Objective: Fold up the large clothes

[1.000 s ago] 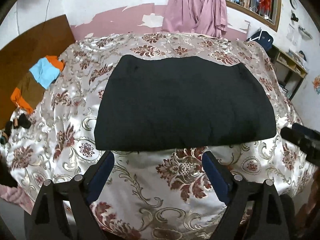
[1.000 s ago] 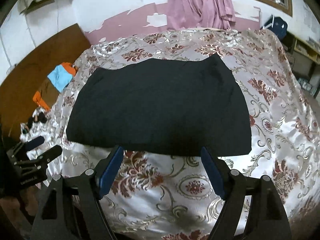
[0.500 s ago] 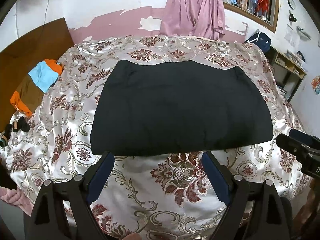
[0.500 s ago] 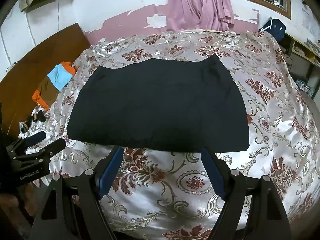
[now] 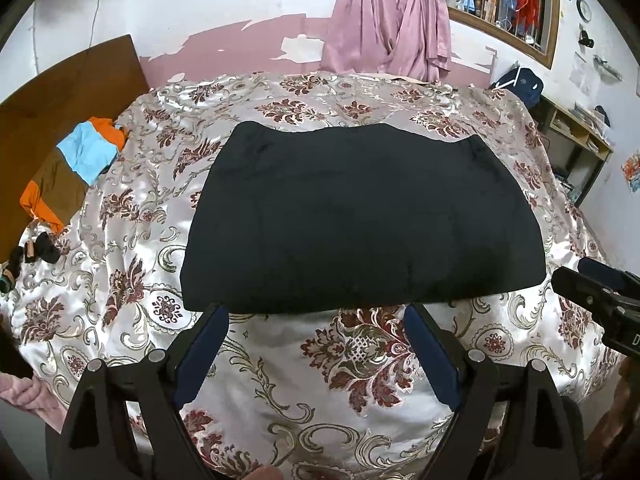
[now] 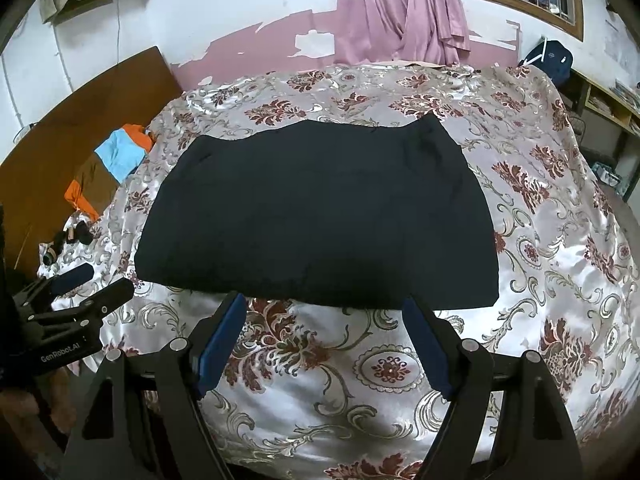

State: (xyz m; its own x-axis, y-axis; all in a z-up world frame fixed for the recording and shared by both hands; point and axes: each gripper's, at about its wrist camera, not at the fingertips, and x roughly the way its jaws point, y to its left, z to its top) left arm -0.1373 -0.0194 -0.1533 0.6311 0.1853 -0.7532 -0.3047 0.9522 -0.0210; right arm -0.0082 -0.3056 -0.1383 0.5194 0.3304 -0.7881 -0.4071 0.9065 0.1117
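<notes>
A large black garment (image 5: 360, 216) lies folded flat in a wide rectangle on the floral bedspread (image 5: 352, 360); it also shows in the right wrist view (image 6: 320, 216). My left gripper (image 5: 316, 316) is open and empty, held just short of the garment's near edge. My right gripper (image 6: 322, 306) is open and empty at the same near edge, further right. Each gripper shows in the other's view: the right one (image 5: 580, 276) at the right edge, the left one (image 6: 94, 284) at the left edge.
A blue, orange and brown garment (image 5: 72, 168) lies at the bed's left side by a wooden headboard (image 5: 60, 80). Small dark items (image 5: 36, 248) lie near it. Pink cloth (image 5: 392, 28) hangs at the window behind. A shelf (image 5: 576, 128) stands at the right.
Both grippers have drawn back and up a little from the garment. The garment has not moved and the jaws stay open.
</notes>
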